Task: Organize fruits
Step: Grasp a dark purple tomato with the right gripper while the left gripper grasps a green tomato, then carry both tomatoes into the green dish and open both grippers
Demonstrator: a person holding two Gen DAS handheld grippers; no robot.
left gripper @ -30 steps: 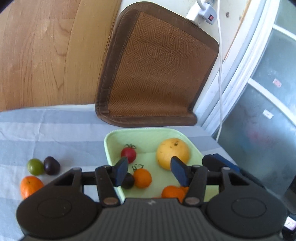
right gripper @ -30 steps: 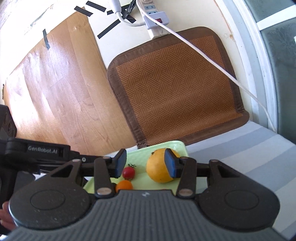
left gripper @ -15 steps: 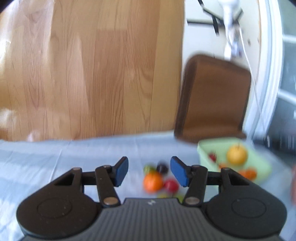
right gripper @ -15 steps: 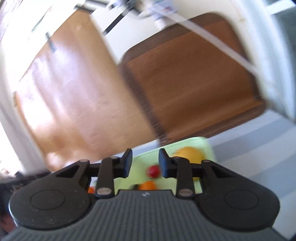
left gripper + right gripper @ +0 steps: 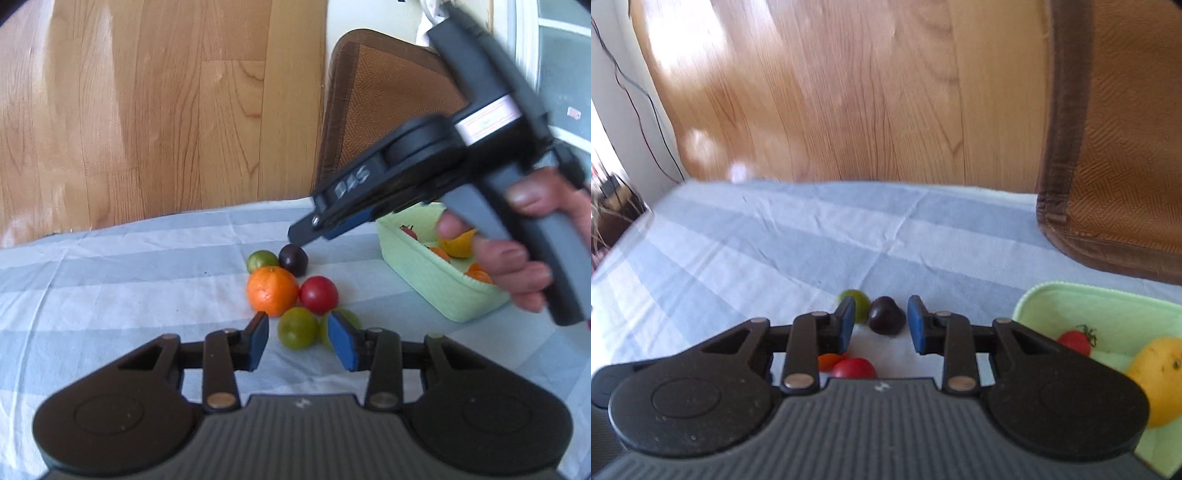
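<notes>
L gripper jaws just closing, nothing gripped, a green fruit centre frame between tips. R gripper narrowed, grasping nothing, dark plum between tips. Green tray at right.

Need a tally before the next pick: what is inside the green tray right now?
In the green tray: a red tomato with stem, a large yellow citrus, and small orange fruits. The right hand and the tongs' bodies cover the rest, so no full count.

Beside the pale green tray: three green round fruits, one orange tangerine, one red tomato, one dark plum.
</notes>
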